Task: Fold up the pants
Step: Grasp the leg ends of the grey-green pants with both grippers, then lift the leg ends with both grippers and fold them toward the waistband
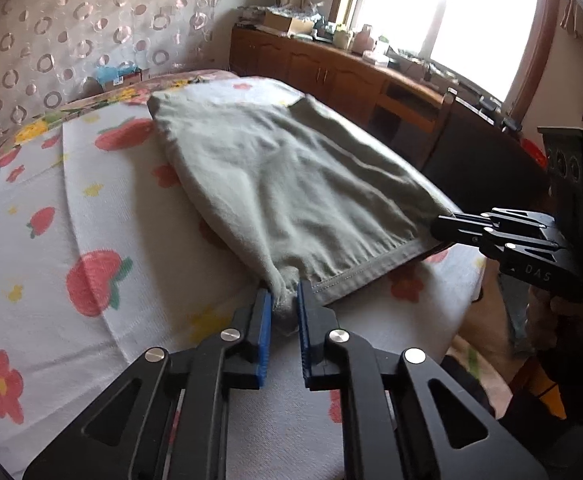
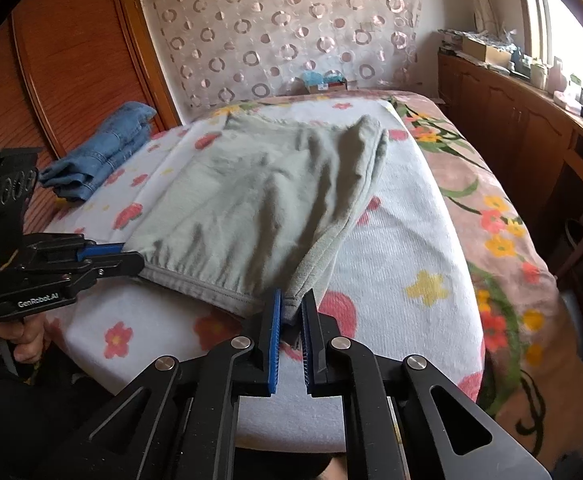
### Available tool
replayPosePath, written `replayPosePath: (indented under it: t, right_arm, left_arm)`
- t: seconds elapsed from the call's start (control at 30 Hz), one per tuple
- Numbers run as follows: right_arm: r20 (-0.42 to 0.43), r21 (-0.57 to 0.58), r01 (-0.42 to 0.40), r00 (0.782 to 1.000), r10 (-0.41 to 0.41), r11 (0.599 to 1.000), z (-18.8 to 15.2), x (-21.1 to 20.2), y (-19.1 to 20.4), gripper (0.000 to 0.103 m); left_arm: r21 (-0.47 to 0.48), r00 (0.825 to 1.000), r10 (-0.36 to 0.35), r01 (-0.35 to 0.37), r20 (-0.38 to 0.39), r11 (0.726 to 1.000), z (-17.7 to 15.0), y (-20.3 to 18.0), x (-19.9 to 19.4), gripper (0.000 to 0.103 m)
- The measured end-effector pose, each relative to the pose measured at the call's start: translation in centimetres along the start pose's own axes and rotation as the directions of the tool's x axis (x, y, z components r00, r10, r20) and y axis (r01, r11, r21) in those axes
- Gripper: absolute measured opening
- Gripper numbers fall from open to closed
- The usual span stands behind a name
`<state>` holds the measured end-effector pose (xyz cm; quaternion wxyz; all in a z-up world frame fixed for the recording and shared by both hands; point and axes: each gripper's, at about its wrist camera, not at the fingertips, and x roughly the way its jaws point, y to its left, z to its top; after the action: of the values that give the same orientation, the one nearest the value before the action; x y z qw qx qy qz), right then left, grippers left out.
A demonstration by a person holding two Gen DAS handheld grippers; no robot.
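Grey-green pants (image 1: 283, 184), white floral towel (image 1: 91, 184), blue jeans (image 2: 103, 144), pink circle-print curtain (image 2: 275, 32)

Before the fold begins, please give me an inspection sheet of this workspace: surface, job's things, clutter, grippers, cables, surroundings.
Surface: bed with white flowered towel spread over a floral blanket.
Job's things: grey-green pants lying flat on the towel, near edge toward the person.
Clutter: folded blue jeans at the far left of the bed; small boxes at the headboard.
Grippers: left gripper shut on one near corner of the pants; right gripper shut on the other corner.
Cables: nothing seen.
Surroundings: wooden cabinets with items on top, bright window.
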<state>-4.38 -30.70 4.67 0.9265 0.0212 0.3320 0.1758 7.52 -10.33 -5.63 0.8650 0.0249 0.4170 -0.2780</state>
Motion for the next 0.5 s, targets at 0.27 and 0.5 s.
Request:
replayPosePath:
  t: [0.27, 0.5]
  right_arm:
    - [0.133, -0.066, -0.017, 0.991, 0.025, 0.998, 4.7, -3.9, 1.6, 0.009]
    - [0.232, -0.159, -0.031, 0.97, 0.068, 0.987, 9.9, -6.2, 4.6, 0.009]
  left_arm:
    - [0.024, 0.99, 0.021, -0.025, 0.14, 0.999, 3.4, -0.2, -6.2, 0.012]
    - [0.02, 0.961, 0.074, -0.083, 0.268, 0.996, 7.5, 1.0, -11.4, 0.011]
